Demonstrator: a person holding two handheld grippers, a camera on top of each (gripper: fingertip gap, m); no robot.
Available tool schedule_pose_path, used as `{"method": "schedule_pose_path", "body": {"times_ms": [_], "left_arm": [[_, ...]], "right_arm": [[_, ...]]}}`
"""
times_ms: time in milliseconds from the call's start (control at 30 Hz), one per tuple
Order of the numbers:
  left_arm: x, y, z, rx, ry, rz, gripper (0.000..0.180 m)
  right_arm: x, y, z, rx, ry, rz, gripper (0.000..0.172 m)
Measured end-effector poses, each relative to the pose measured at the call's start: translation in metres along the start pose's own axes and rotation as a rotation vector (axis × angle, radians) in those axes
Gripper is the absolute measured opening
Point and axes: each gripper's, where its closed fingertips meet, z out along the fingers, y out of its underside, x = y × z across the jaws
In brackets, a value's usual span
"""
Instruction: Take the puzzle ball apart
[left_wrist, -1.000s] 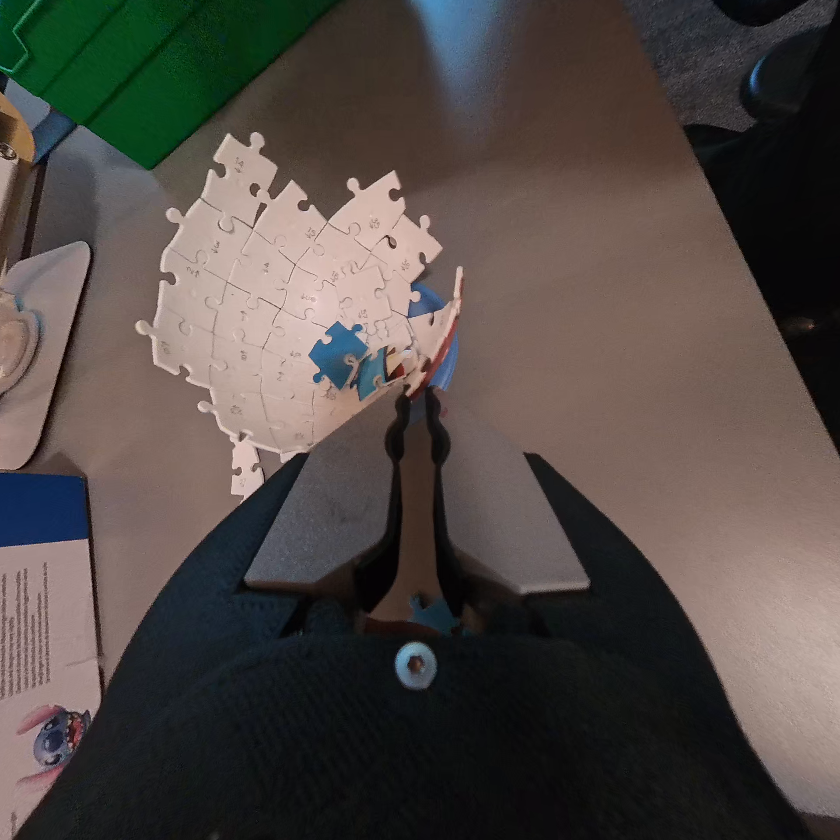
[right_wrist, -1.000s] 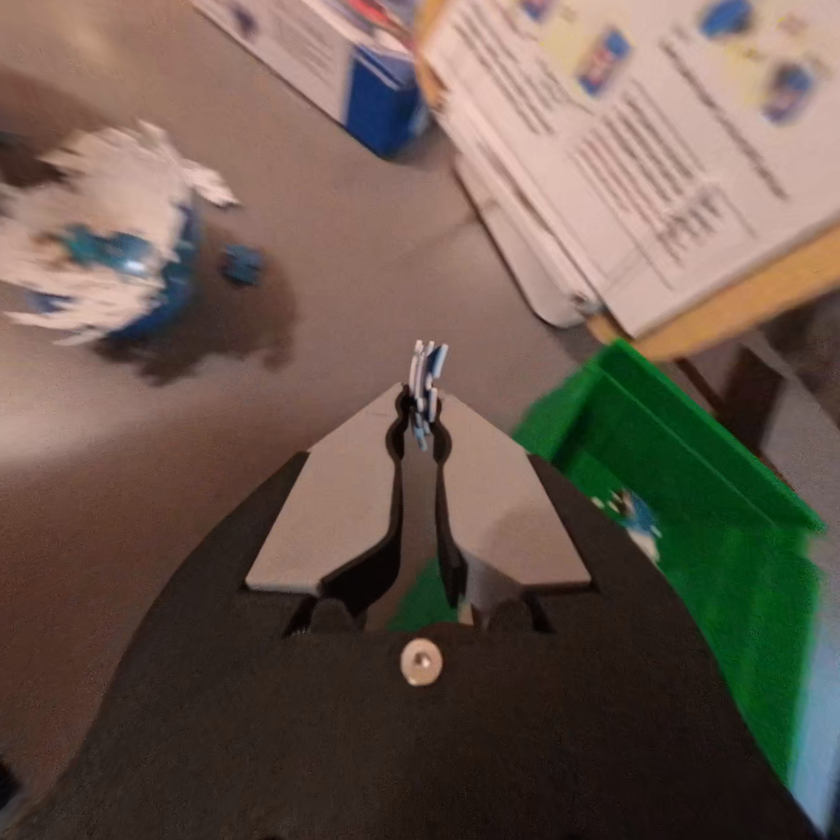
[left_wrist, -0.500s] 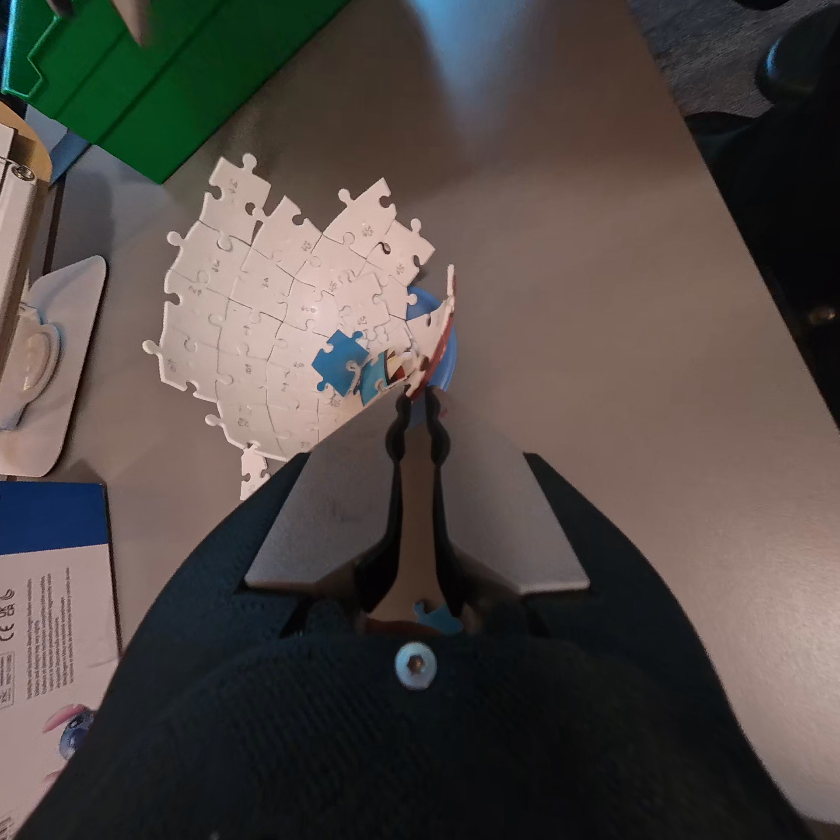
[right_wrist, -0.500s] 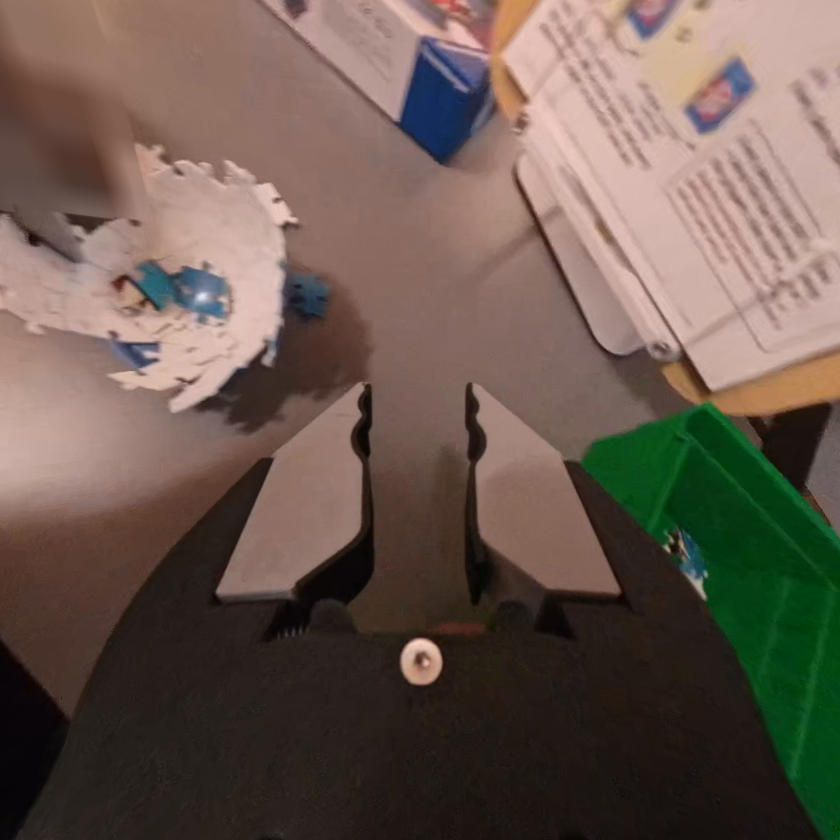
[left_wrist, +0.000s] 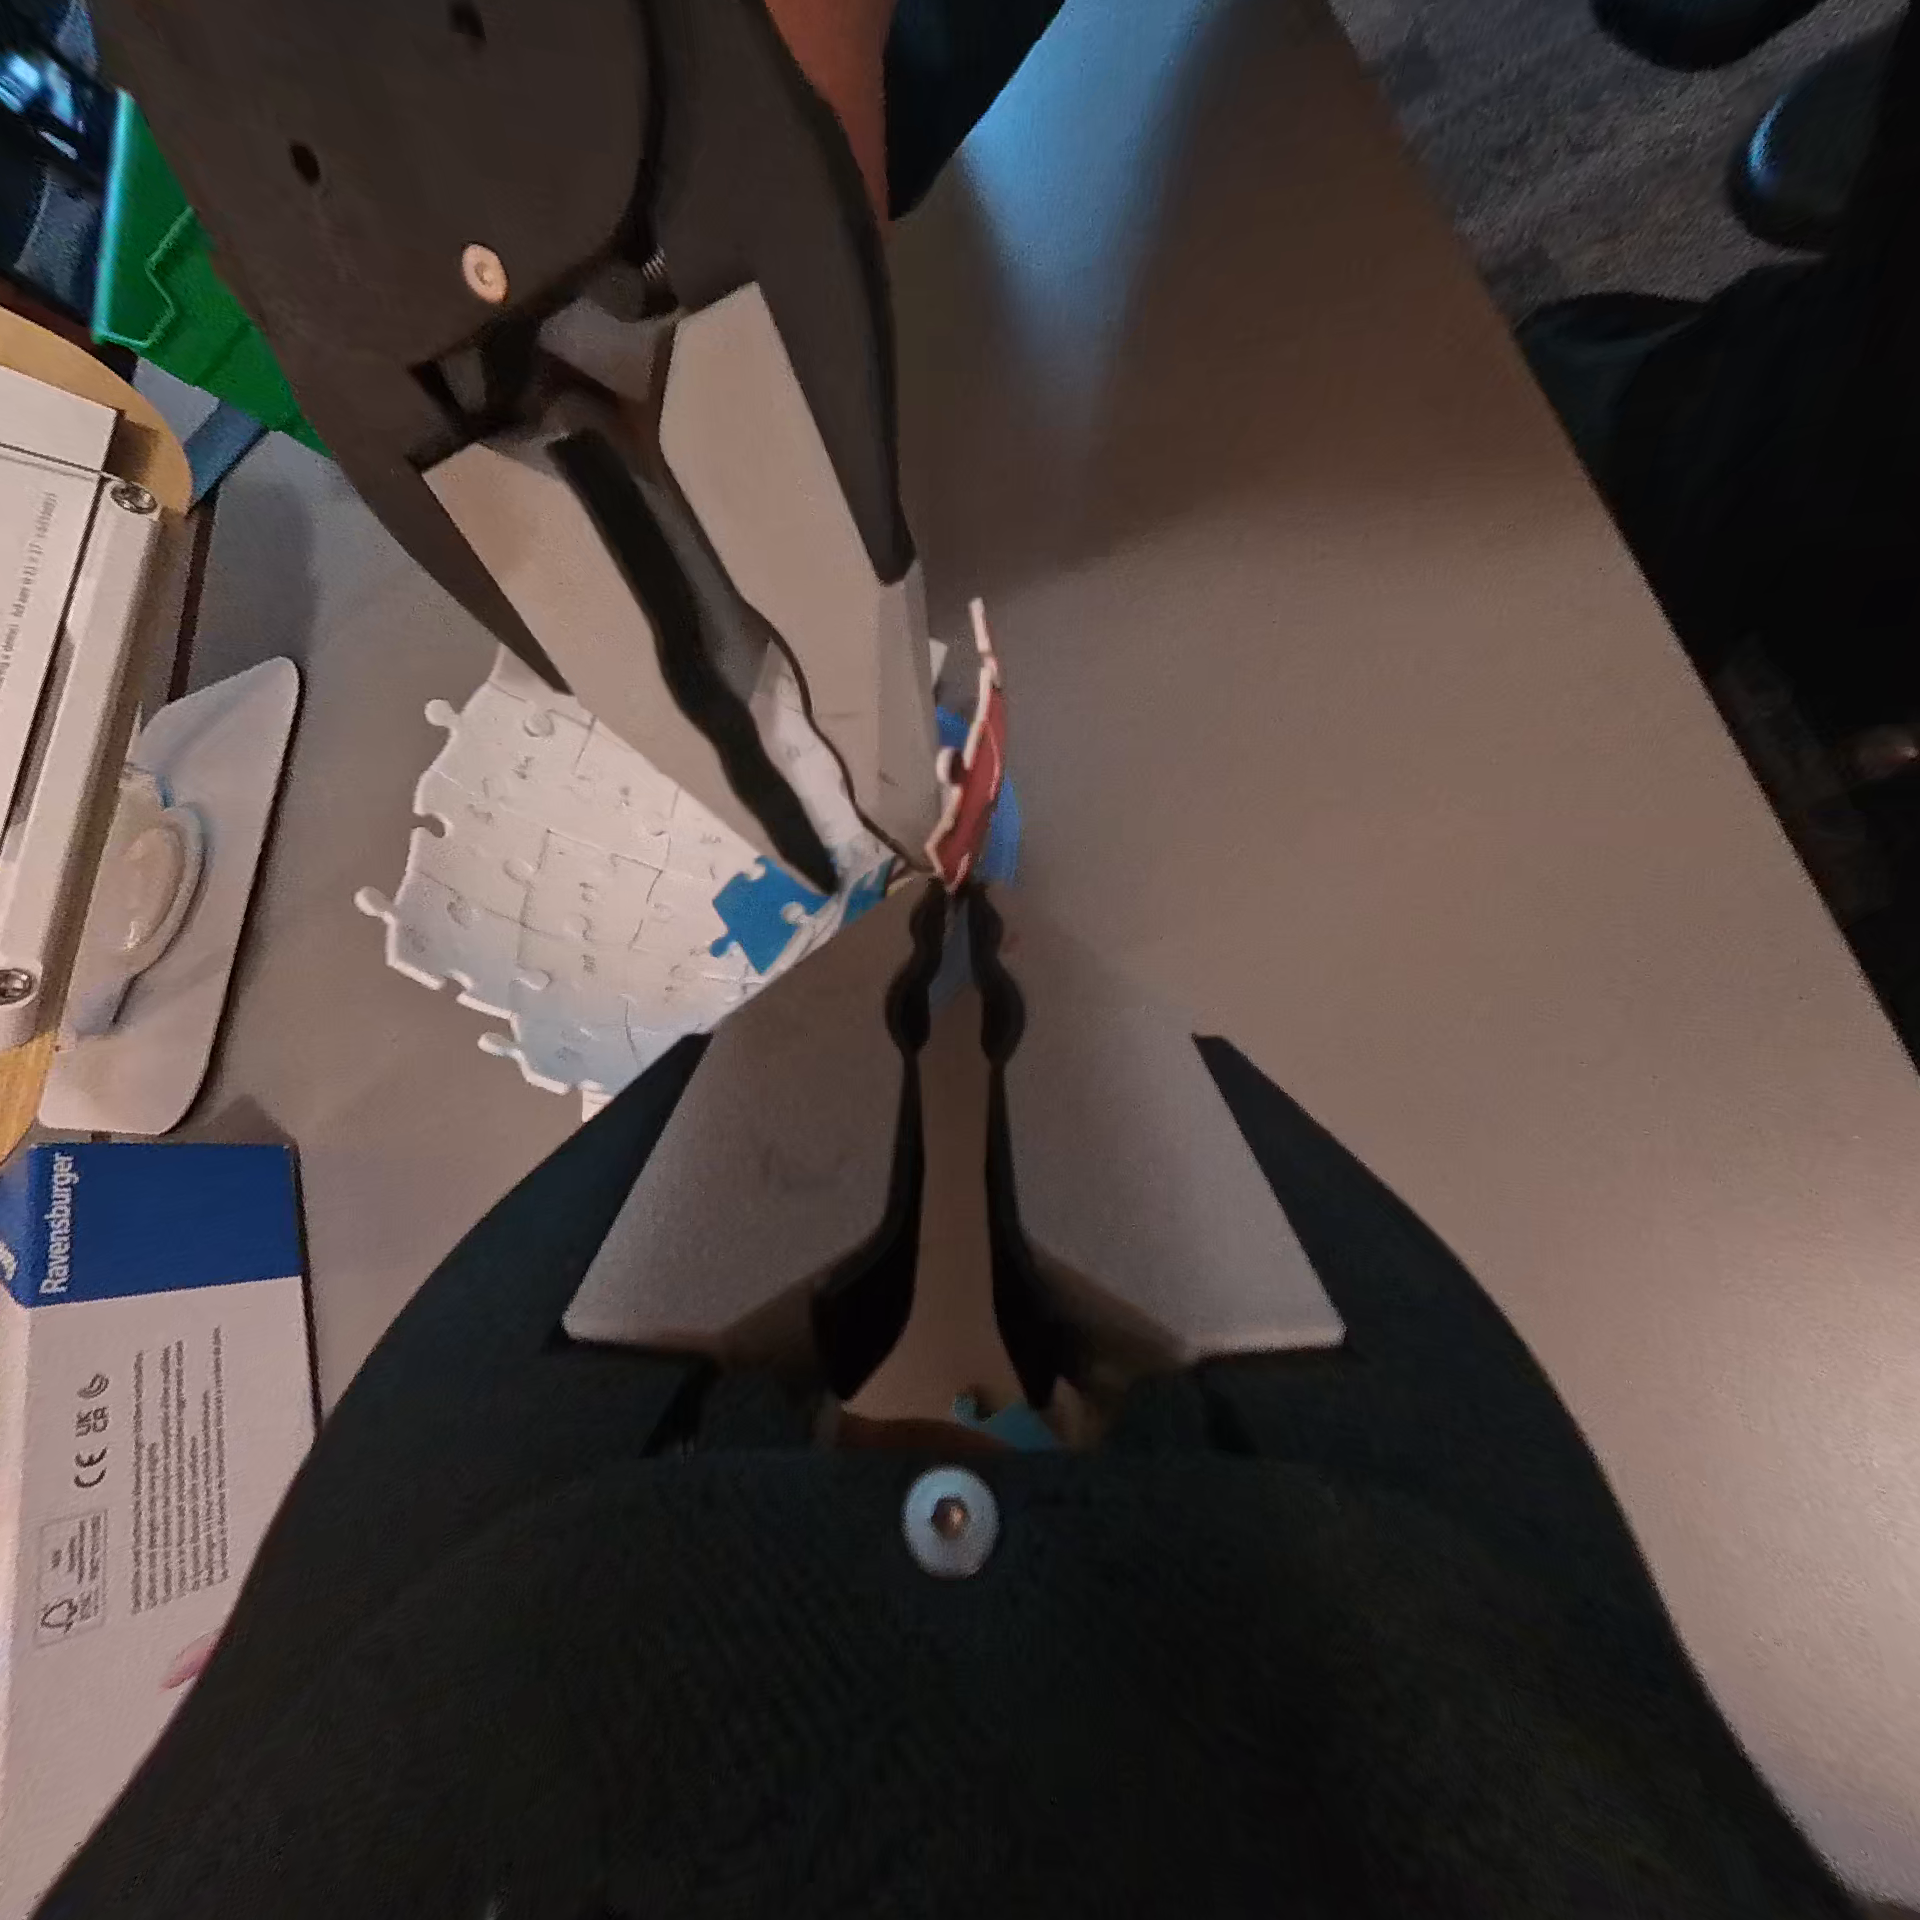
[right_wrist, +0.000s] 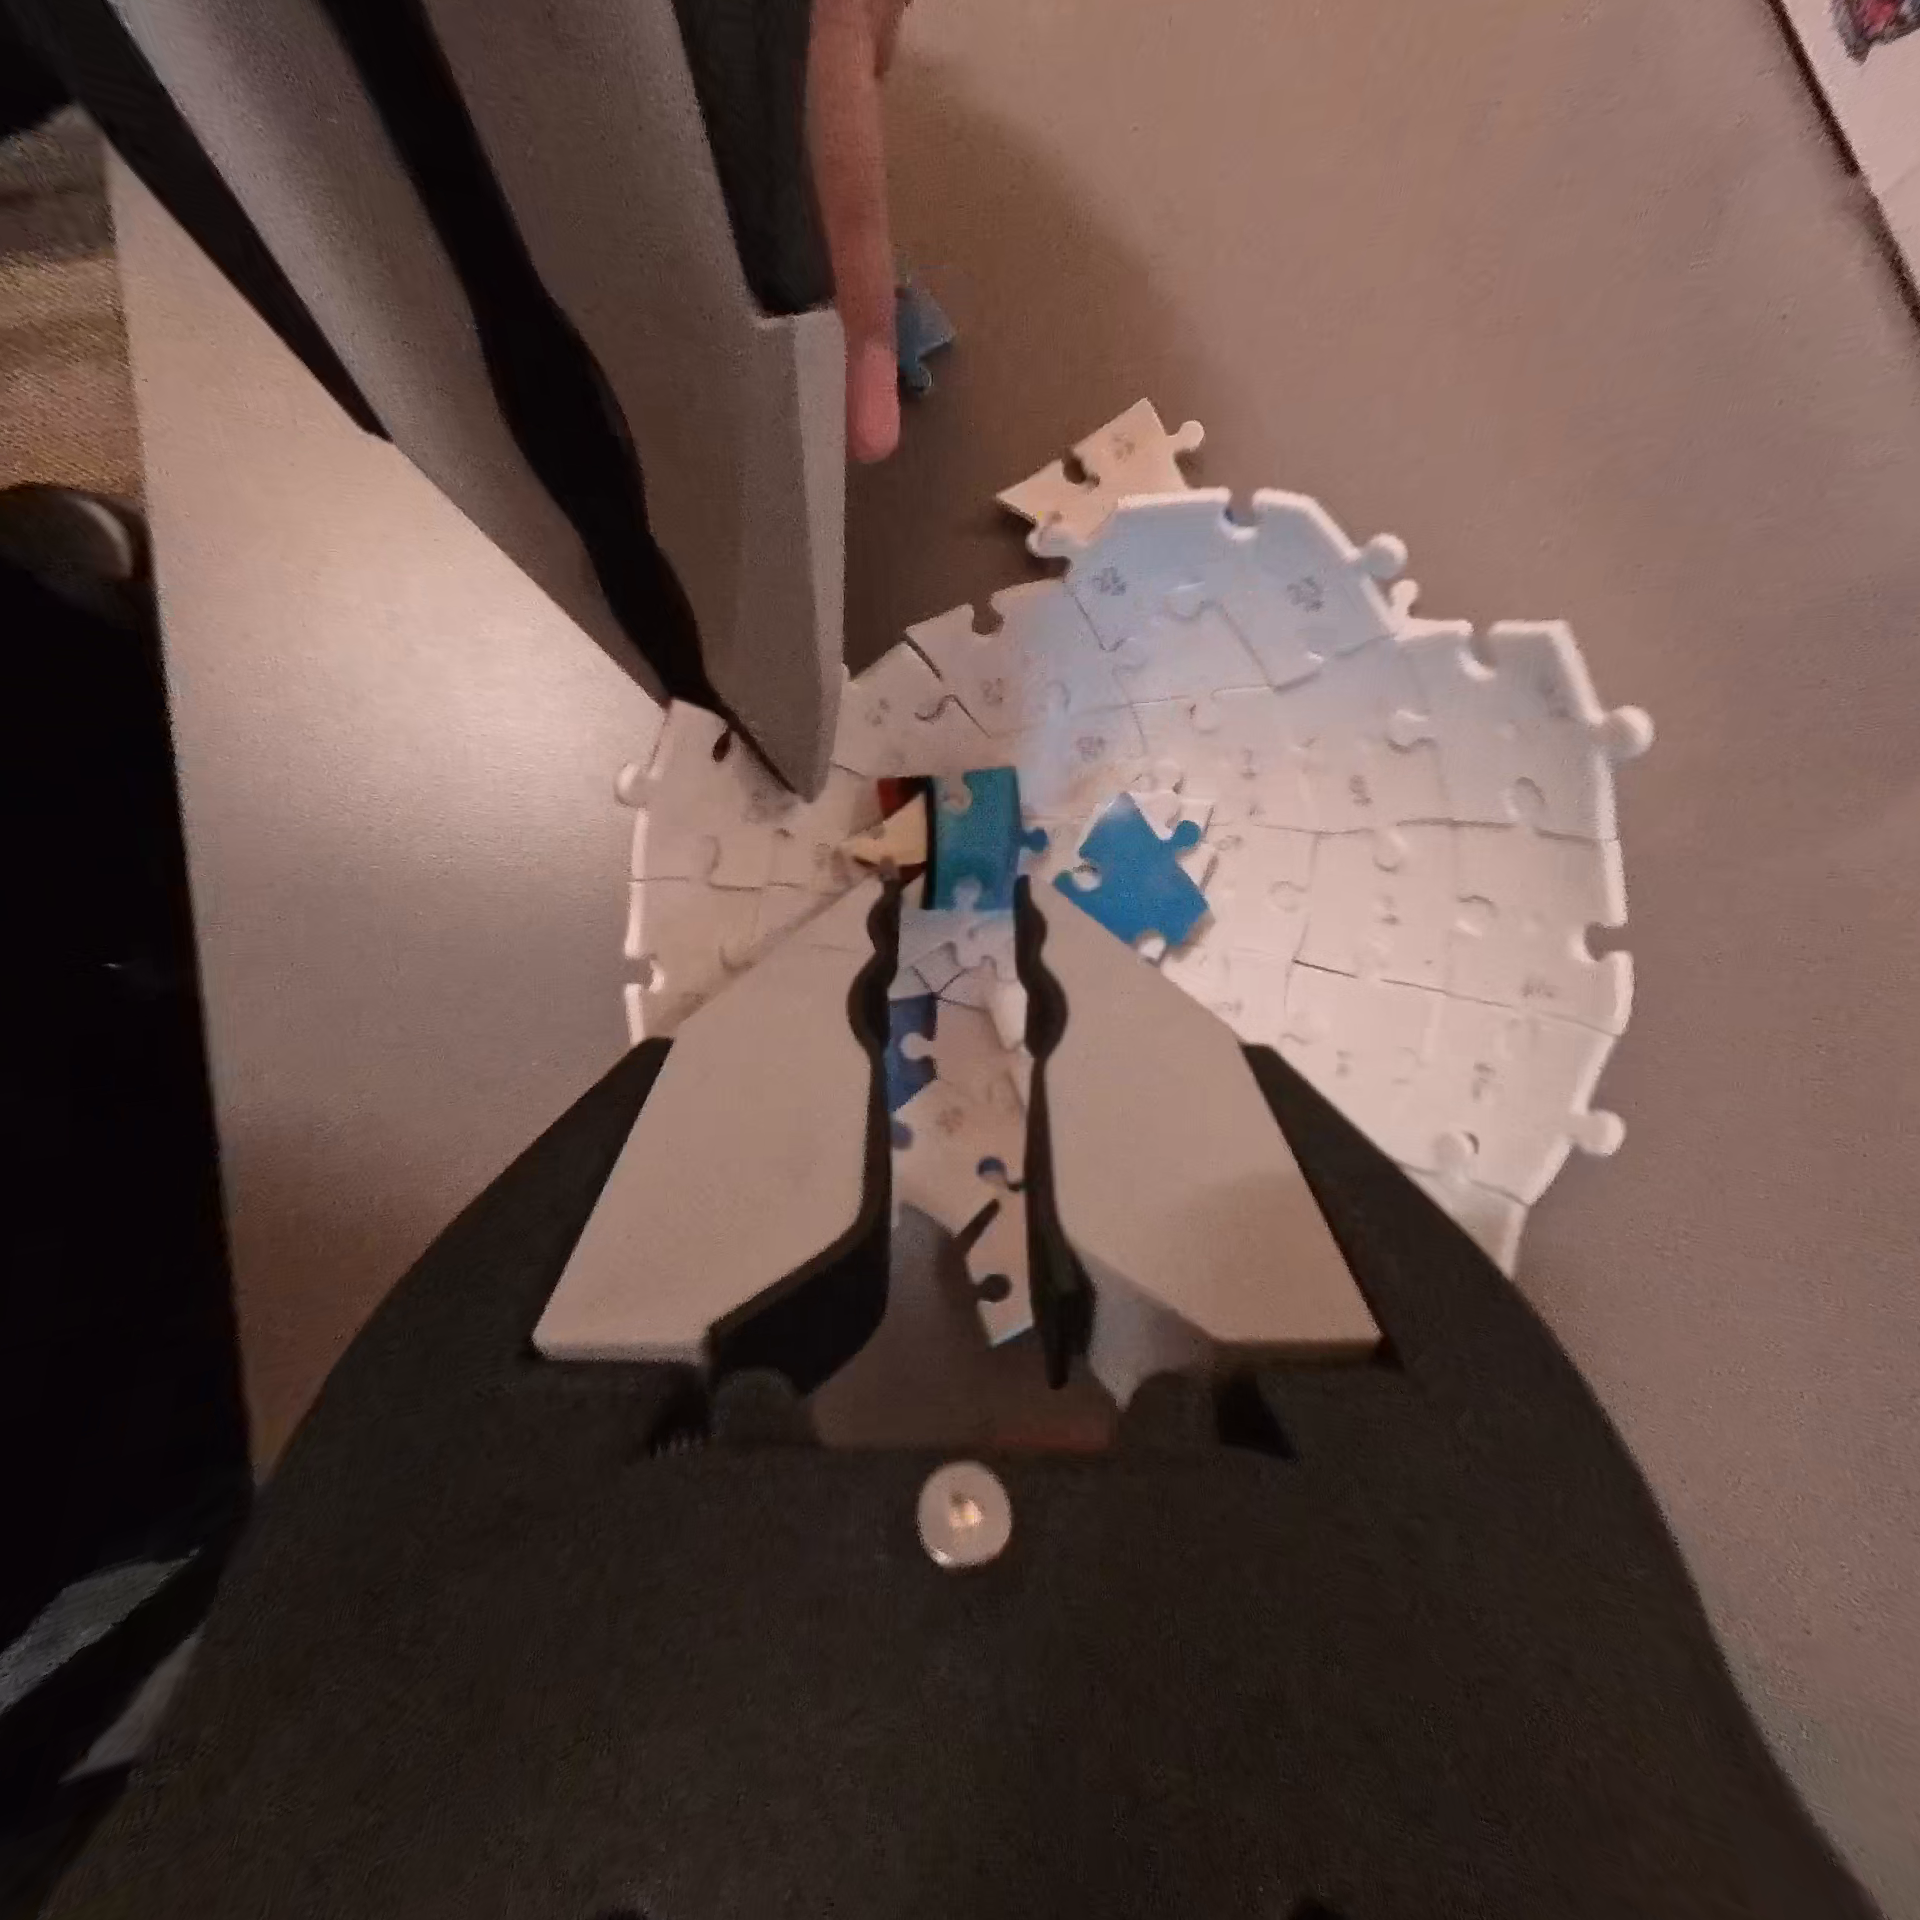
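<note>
A curved white shell of joined puzzle pieces (left_wrist: 561, 831) rests on the brown table, and it also shows in the right wrist view (right_wrist: 1403, 883). My left gripper (left_wrist: 948, 904) is shut on the shell's rim, where a red-faced piece (left_wrist: 977, 800) stands up. Its tips show on the rim in the right wrist view (right_wrist: 784, 774). My right gripper (right_wrist: 956, 894) is partly open over the inside of the shell. A teal piece (right_wrist: 977, 842) stands at its tips, with a gap at the left pad. A loose blue piece (right_wrist: 1138, 883) lies just right of it. The right gripper reaches in from the top in the left wrist view (left_wrist: 873, 873).
A green bin (left_wrist: 177, 281), a blister pack (left_wrist: 156, 883) and a blue-and-white box (left_wrist: 156, 1351) lie to the left. A loose blue piece (right_wrist: 925, 332) lies by a person's finger (right_wrist: 868, 343). A loose white piece (right_wrist: 1122, 457) sits beyond the shell. The table edge (left_wrist: 1558, 416) runs along the right. Both grippers' tips are close together, under 4 cm apart. The blister pack (left_wrist: 156, 883) is about 40 centimetres from my right fingertips.
The right gripper held blue-and-white pieces a second ago, then opened empty. It has swung from beside the green bin to the shell, its jaws narrowing. The left gripper kept its hold.
</note>
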Motion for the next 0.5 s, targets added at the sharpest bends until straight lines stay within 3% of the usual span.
{"method": "schedule_pose_path", "body": {"times_ms": [67, 133, 200, 500], "left_arm": [[0.0, 0.002, 0.002, -0.014, -0.001, 0.006, 0.002], [0.0, 0.004, 0.003, -0.023, -0.004, 0.009, 0.002], [0.0, 0.004, 0.002, -0.021, 0.0, 0.004, 0.002], [-0.002, 0.007, 0.002, -0.027, 0.0, -0.013, 0.002]], "right_arm": [[0.021, 0.006, 0.004, -0.034, 0.109, 0.003, 0.028], [0.022, 0.004, 0.004, -0.03, 0.075, 0.029, 0.04], [0.015, 0.003, 0.006, -0.01, 0.021, -0.005, 0.03], [0.009, -0.006, -0.005, 0.068, 0.01, 0.009, 0.03]]}}
